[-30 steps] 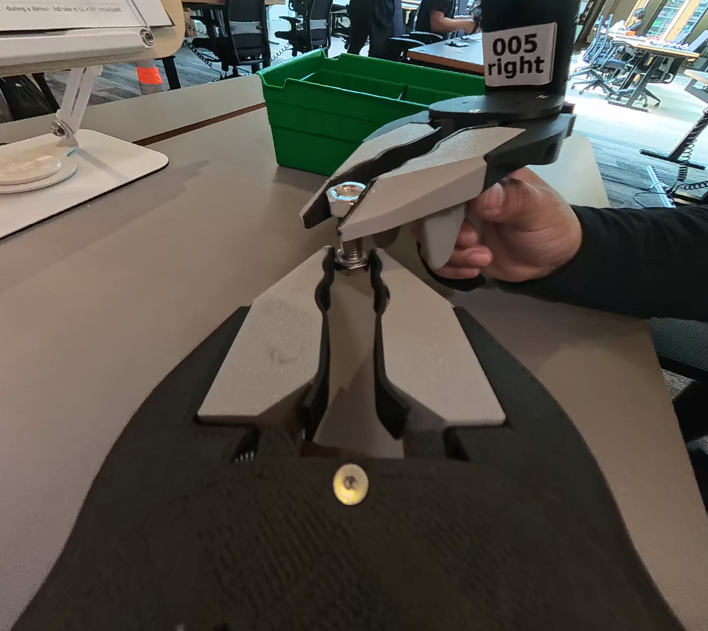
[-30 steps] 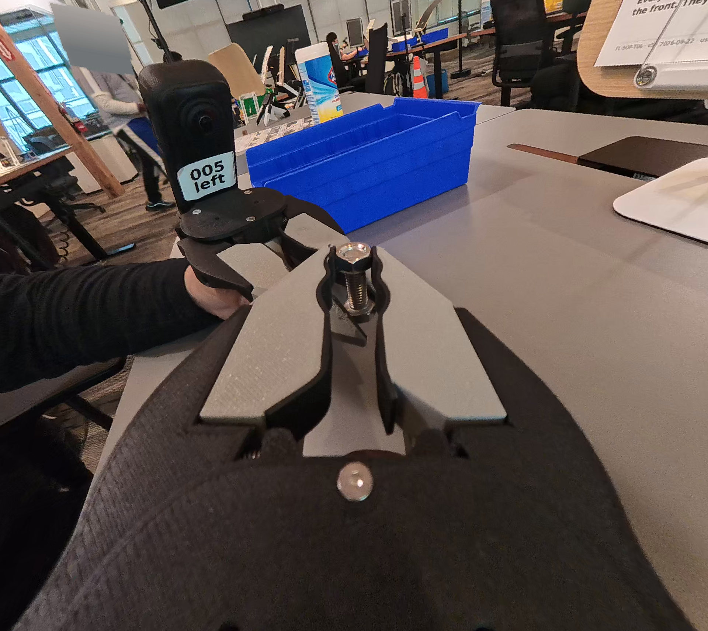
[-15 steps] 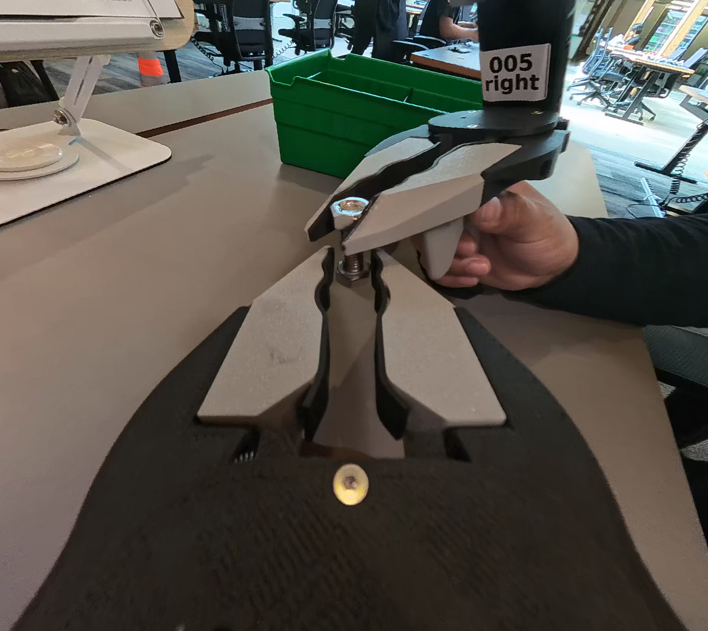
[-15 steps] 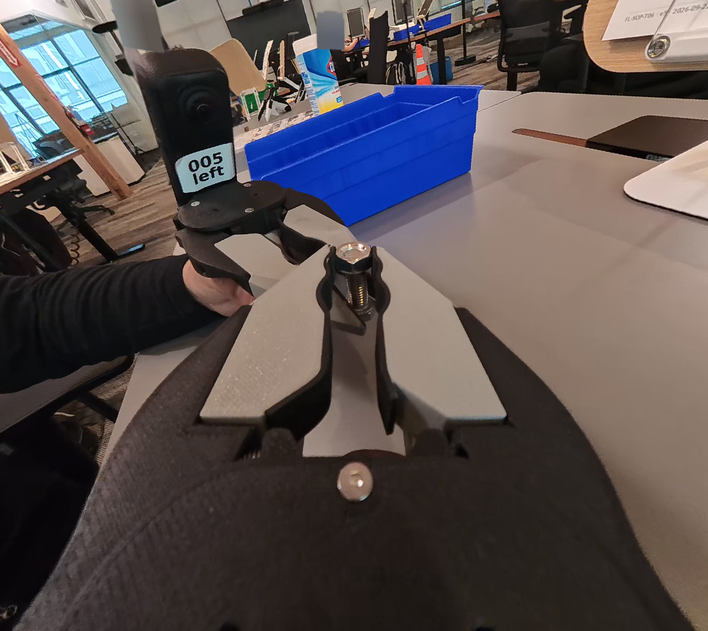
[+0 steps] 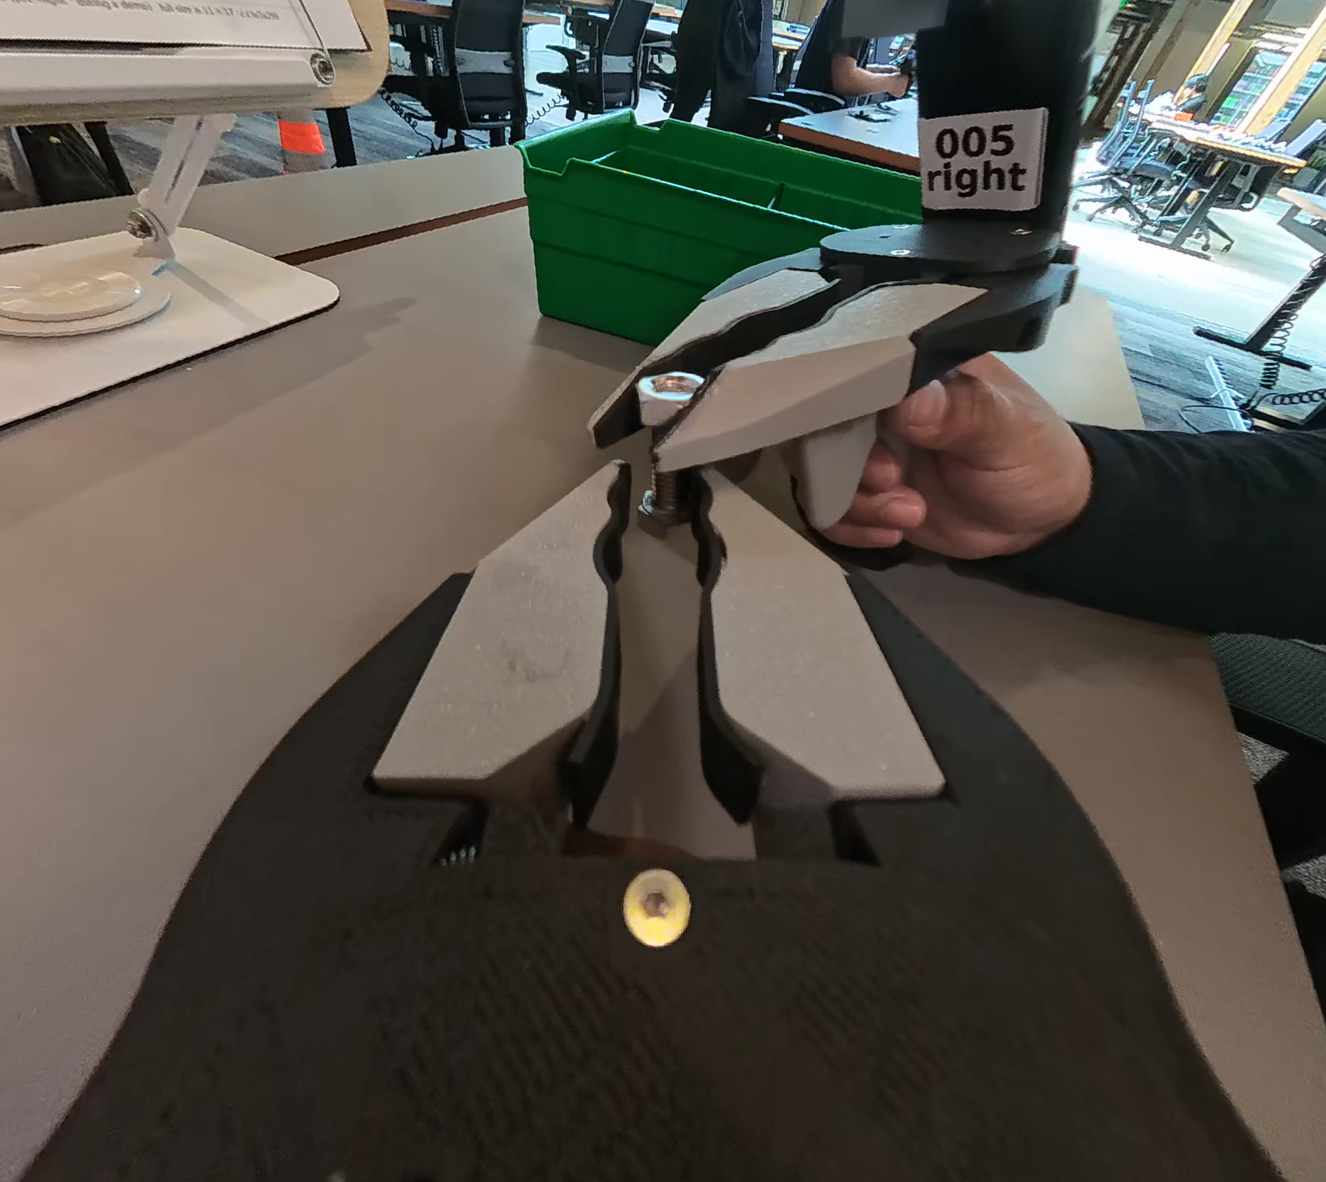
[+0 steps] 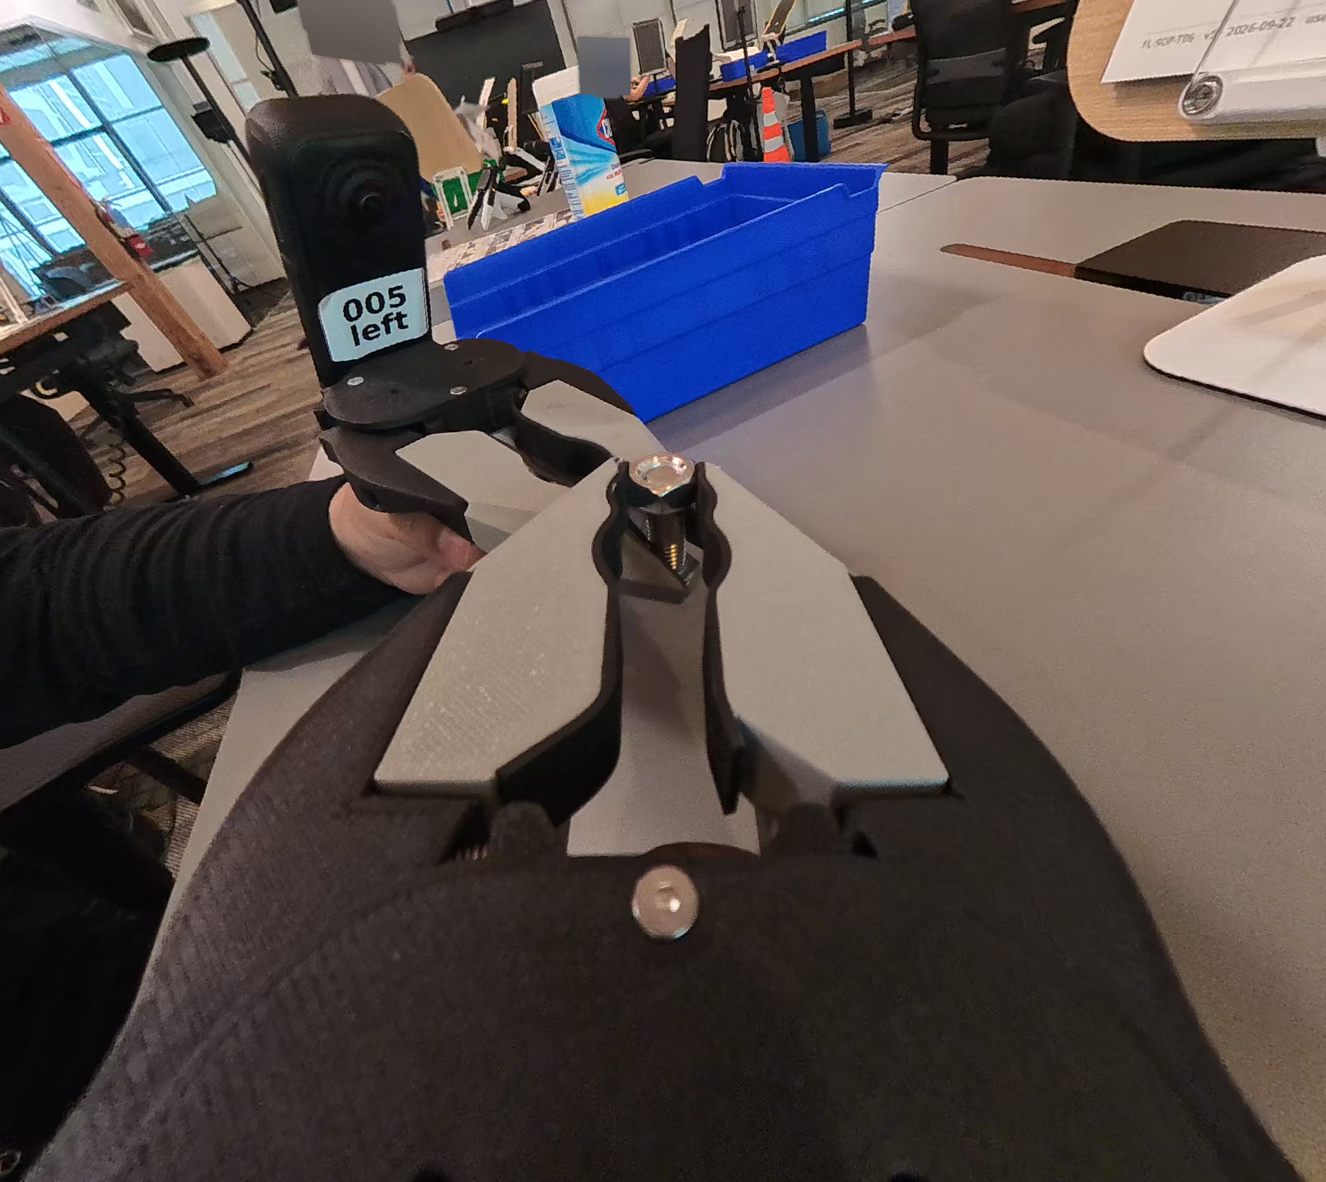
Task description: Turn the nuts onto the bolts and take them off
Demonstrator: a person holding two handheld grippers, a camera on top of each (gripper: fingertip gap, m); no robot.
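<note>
A steel bolt stands upright over the grey table [image 5: 287,501]. My right gripper [image 6: 660,483] is shut on the bolt's hex head [image 6: 660,474]. It also shows in the left wrist view [image 5: 638,426], coming in from the right with the head [image 5: 671,390] between its tips. My left gripper [image 5: 659,494] sits lower and is shut on the nut [image 5: 664,514], which is on the bolt's thread [image 5: 667,486]. In the right wrist view the thread [image 6: 666,537] and the nut [image 6: 682,573] show below the head. The left gripper's fingertips are mostly hidden there.
A green bin [image 5: 682,229] stands behind the grippers in the left wrist view and a blue bin [image 6: 667,293] in the right wrist view. A white sign stand [image 5: 143,300] sits at the far left. A hand [image 5: 969,466] holds the right gripper. The table edge runs close behind it. The tips of both grippers are at nearly the same place.
Both grippers stay shut on the bolt head and the nut. Both views have shifted and tilted slightly. The gap between head and nut looks about the same.
</note>
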